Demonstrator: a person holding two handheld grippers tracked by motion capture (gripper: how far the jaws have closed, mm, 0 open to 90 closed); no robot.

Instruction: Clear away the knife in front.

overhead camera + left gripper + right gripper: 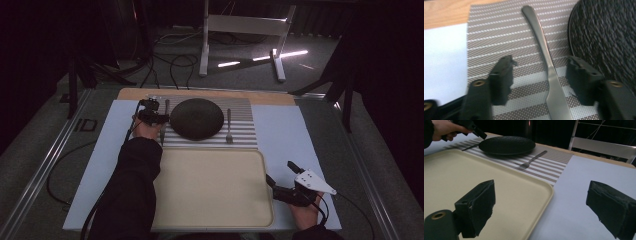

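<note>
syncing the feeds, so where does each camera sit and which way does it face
High view: above the person's side, facing forward and down on the table; both forearms show.
Left gripper view: on the left gripper, looking down at the knife between its jaws.
Right gripper view: on the right gripper, facing across the tray.
All share the black plate.

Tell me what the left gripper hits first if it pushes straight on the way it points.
Most likely the knife, lying between the left gripper's open jaws on the striped placemat; depth is hard to judge.
</note>
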